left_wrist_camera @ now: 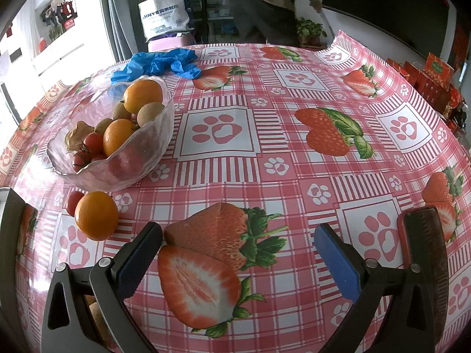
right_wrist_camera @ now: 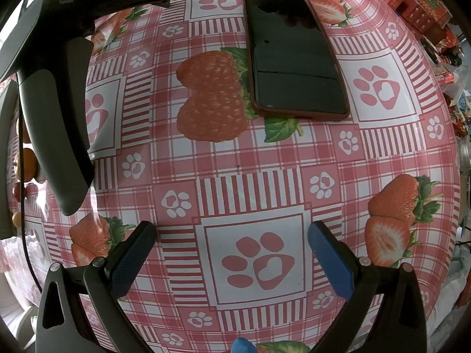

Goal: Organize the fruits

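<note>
A clear glass bowl at the left of the table holds oranges, brown kiwis and small red tomatoes. A loose orange and a cherry tomato lie on the cloth just in front of the bowl. My left gripper is open and empty, right of the loose orange. A brownish fruit shows partly behind its left finger. My right gripper is open and empty over bare cloth. Some fruits show at that view's far left edge.
A dark phone in a red case lies on the strawberry-print tablecloth ahead of my right gripper. Blue gloves lie behind the bowl. The left gripper's body fills the upper left of the right wrist view. Red boxes stand beyond the table's right edge.
</note>
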The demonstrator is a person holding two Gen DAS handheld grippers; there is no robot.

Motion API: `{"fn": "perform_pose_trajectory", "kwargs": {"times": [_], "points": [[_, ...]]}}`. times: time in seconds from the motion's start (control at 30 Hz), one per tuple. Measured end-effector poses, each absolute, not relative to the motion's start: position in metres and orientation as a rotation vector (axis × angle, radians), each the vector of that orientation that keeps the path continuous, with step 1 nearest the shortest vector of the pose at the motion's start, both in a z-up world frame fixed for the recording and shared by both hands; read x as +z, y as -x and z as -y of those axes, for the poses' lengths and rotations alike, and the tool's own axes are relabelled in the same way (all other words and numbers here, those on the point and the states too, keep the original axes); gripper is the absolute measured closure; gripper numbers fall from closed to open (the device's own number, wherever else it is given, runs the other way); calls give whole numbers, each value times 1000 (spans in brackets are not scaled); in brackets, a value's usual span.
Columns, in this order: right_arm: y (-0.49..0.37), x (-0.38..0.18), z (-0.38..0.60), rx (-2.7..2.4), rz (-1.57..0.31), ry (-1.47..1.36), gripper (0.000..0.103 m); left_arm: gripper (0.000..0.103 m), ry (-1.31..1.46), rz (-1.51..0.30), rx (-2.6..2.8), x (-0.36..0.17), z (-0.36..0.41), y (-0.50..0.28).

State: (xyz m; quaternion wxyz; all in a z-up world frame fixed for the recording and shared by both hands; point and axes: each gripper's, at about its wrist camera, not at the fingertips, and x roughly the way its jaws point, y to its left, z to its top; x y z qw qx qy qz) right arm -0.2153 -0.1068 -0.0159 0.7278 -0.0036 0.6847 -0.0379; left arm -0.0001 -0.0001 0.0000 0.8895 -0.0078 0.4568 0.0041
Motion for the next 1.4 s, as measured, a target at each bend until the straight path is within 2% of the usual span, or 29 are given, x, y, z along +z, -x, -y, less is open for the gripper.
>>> {"fn": "perform_pose_trajectory", "kwargs": {"times": [1.4], "points": [[209, -19, 109, -65, -1540, -41, 0, 0, 16, -949, 9, 0, 0, 0]]}}
